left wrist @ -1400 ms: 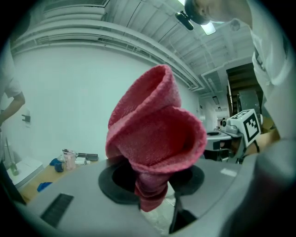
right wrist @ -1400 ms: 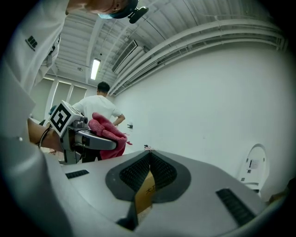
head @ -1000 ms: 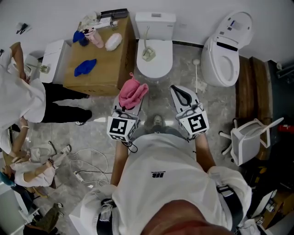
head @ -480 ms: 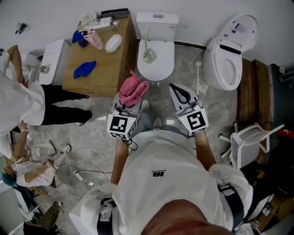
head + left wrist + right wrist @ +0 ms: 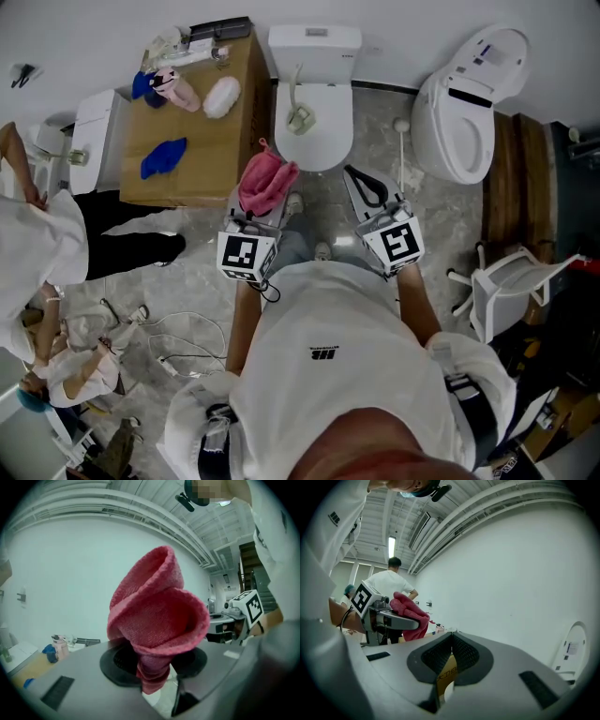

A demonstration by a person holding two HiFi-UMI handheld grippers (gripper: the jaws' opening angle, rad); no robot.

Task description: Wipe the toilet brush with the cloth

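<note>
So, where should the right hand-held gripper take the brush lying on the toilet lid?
Probably by the thin handle of the brush, from above, jaws across it. It lies flat on the toilet lid, head nearest the person, so this leaves the head free for the cloth. The right hand-held gripper is shut; open it first.

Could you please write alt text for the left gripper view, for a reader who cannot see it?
The left gripper has its grey jaws shut on a crumpled pink woven cloth, which stands upright in the middle of the picture. Behind it is a plain white wall.
</note>
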